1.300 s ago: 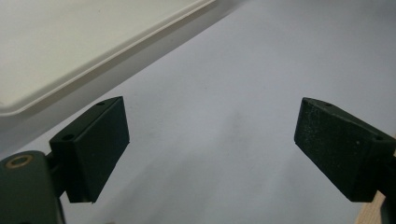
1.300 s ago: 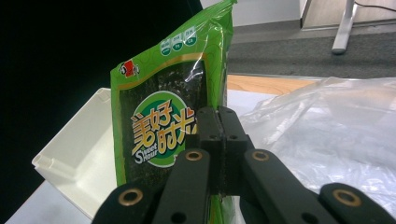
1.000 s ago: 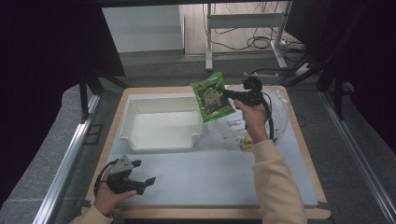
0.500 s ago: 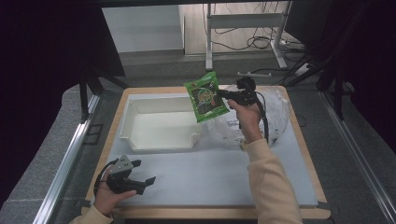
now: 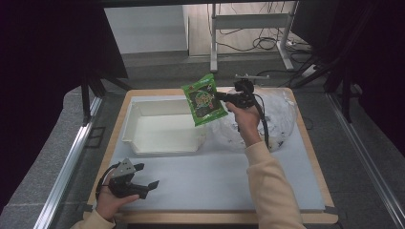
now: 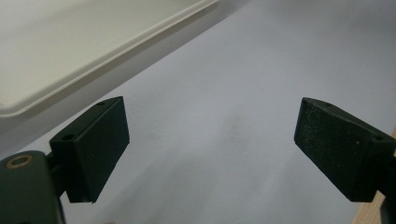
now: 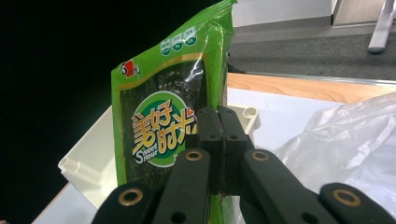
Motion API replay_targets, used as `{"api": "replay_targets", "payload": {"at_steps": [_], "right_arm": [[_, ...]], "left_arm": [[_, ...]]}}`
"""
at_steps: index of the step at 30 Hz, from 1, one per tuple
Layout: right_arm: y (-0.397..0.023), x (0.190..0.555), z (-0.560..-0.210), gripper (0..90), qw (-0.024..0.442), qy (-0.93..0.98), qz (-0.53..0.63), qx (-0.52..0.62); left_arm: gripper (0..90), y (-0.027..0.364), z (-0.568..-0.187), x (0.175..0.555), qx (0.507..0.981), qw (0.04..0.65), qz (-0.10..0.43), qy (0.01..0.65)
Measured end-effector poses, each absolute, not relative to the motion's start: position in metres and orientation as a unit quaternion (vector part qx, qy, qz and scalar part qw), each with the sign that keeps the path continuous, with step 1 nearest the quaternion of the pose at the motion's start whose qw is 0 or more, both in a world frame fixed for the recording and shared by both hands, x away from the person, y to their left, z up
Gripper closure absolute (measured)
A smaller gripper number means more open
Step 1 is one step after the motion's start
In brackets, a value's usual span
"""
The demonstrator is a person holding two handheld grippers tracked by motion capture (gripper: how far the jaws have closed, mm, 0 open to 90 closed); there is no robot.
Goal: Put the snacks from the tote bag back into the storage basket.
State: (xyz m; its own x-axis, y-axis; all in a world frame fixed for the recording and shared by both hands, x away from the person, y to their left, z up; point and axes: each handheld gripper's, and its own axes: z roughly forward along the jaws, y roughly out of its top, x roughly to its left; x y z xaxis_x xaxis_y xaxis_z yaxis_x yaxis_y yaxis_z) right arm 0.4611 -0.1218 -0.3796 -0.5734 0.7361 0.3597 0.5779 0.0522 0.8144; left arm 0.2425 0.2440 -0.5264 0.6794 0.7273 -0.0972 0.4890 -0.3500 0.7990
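Beside white tray (image 5: 165,131), clear bag (image 5: 277,119)

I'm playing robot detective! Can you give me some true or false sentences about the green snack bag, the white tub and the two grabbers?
1. The right gripper is clamped on the green snack packet. True.
2. The packet lies flat inside the white tub. False: it is held up in the air, over the tub's right end.
3. The left gripper has its jaws apart with nothing between them. True.
4. The left gripper is holding the clear plastic bag. False: it rests low at the table's near left, far from the bag.
5. The clear plastic bag sits to the right of the tub. True.
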Motion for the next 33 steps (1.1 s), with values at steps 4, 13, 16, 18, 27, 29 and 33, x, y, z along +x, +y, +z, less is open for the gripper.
{"api": "replay_targets", "payload": {"at_steps": [4,13,16,18,27,29,33], "right_arm": [[-0.119,0.461,-0.379,90.0,0.075,0.719,0.52,0.454],[-0.107,0.461,-0.385,90.0,0.068,0.722,0.523,0.449],[-0.102,0.461,-0.388,90.0,0.063,0.724,0.521,0.447],[-0.098,0.461,-0.391,90.0,0.062,0.725,0.521,0.446],[-0.086,0.463,-0.397,90.0,0.055,0.726,0.522,0.443],[-0.085,0.463,-0.398,90.0,0.053,0.726,0.523,0.444],[-0.084,0.463,-0.398,90.0,0.053,0.724,0.524,0.445]], "left_arm": [[10.3,0.244,-0.526,0.242,0.809,0.43,0.139,0.375],[10.4,0.244,-0.526,0.243,0.809,0.43,0.139,0.375],[10.4,0.245,-0.526,0.243,0.809,0.431,0.138,0.375],[10.4,0.245,-0.526,0.242,0.809,0.431,0.138,0.374],[10.4,0.245,-0.526,0.242,0.809,0.432,0.139,0.373],[10.4,0.245,-0.526,0.242,0.81,0.431,0.138,0.373],[10.4,0.244,-0.527,0.242,0.81,0.431,0.139,0.373]]}}
